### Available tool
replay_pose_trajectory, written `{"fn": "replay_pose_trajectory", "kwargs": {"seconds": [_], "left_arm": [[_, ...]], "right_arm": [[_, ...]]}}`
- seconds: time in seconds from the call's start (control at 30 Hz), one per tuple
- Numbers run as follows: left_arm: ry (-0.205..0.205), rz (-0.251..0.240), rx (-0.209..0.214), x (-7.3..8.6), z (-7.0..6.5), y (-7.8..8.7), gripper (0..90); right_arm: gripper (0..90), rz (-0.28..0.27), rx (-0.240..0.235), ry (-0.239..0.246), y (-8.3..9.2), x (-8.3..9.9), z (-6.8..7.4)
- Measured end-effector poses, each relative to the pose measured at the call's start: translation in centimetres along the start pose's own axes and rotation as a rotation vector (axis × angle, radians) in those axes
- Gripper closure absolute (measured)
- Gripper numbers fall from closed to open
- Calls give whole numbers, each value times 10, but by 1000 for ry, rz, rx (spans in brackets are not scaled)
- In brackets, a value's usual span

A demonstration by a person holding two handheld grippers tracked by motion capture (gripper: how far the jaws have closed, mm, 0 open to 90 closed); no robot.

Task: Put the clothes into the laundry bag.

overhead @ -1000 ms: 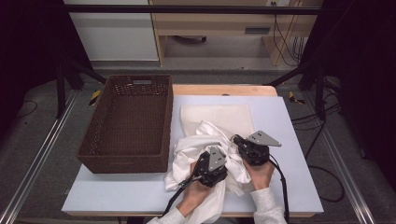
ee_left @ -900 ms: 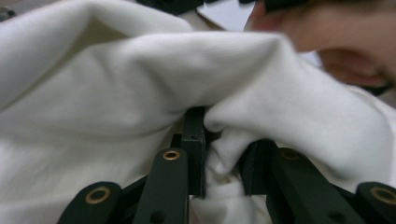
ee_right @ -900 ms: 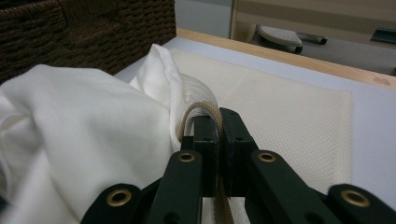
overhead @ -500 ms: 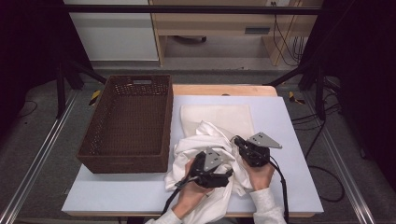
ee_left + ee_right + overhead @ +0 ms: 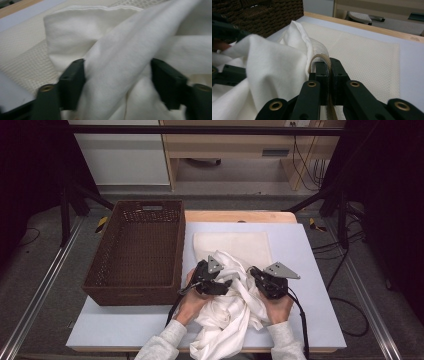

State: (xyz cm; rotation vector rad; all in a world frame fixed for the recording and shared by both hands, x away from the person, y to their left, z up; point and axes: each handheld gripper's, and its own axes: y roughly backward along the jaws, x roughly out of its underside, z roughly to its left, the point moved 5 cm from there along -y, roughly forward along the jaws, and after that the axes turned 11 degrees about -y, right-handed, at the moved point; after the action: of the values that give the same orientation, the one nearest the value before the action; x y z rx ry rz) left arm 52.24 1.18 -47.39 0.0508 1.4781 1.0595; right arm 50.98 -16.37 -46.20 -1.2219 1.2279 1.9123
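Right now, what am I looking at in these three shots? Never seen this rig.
No robot here: a person holds a two-jaw gripper in each hand at a light blue table. One picture comes from a fixed camera overhead; the other two from cameras riding on each gripper, looking along its black jaws. On the table sit a dark brown woven basket, a cream mesh mat and a crumpled white cloth. The right gripper has its jaws shut on a cloth edge with tan trim. The left gripper has a fold of cloth between its jaws, which have just been closing; a firm grip isn't clear.
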Motion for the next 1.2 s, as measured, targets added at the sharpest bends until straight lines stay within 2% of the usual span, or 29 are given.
{"fn": "replay_pose_trajectory", "kwargs": {"seconds": [0.07,0.1,0.13,0.2,0.3,0.37,0.4,0.47,0.53,0.63,0.77,0.87,0.9,0.97,1.1,1.13,1.2], "left_arm": [[2,-25,17,1,-4,4,641],[2,-34,15,1,-5,7,717],[2,-46,12,1,-7,11,748],[-1,-84,3,-1,-13,23,771],[9,-181,46,-7,-27,44,777],[-15,-225,79,-12,-43,54,777],[-28,-239,82,-15,-52,56,776],[-46,-254,94,-20,-67,55,774],[-71,-241,90,-24,-78,47,772],[-77,-189,87,-25,-86,27,767],[-73,-146,92,-22,-87,3,758],[-73,-78,91,-16,-86,-15,745],[-70,-69,89,-15,-85,-18,743],[-56,-61,91,-14,-84,-21,738],[-64,-72,67,-14,-84,-15,688],[-63,-76,60,-15,-83,-9,639],[-59,-98,49,-16,-78,6,461]], "right_arm": [[865,0,0,-2,0,0,0],[865,-2,1,-1,0,0,0],[865,-5,0,-2,0,0,0],[865,-8,1,-3,0,0,1],[866,-14,0,-11,0,-1,2],[866,-20,0,-15,0,-1,2],[866,-25,0,-11,0,-1,3],[866,-35,0,-18,1,-2,4],[867,-44,-4,-23,1,-2,5],[867,-51,-1,-16,1,-2,4],[867,-50,2,-24,1,-2,2],[867,-56,-2,-27,2,-3,1],[867,-62,-11,-31,2,-4,2],[867,-72,-26,-35,4,-5,3],[867,-76,-31,-26,5,-6,5],[867,-77,-28,-25,5,-5,5],[867,-76,-30,-24,6,-4,5]]}}
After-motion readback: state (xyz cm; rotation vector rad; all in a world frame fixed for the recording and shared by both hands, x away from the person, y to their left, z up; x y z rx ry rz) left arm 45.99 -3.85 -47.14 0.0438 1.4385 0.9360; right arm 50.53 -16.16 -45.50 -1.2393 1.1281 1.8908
